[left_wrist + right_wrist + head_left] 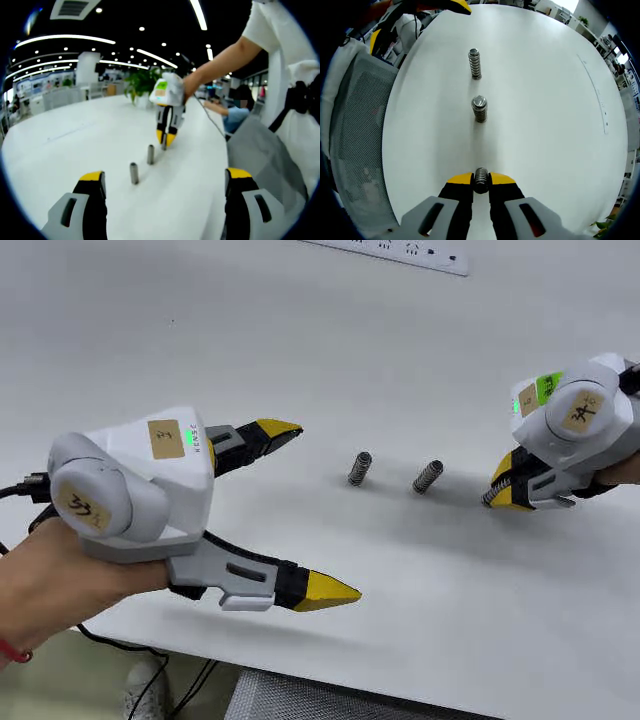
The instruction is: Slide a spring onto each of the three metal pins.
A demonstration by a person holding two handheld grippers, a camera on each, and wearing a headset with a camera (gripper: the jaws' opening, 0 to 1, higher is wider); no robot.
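head cam looks fwd & down from the near edge of the white bench, close over the left gripper, right gripper farther off. left gripper cam sits low, nearly level w/ the bench top, facing across at the right gripper. right gripper cam looks steeply down along the bench, back toward the left one, a spring right at its tips. all three share the two standing springs btwn them.

The left gripper and the right gripper each have a white-grey housing, grey jaws with yellow tips, tan handwritten stickers and a green light. A black cable leaves the left one, and the person wears a red wristband and a white short sleeve.
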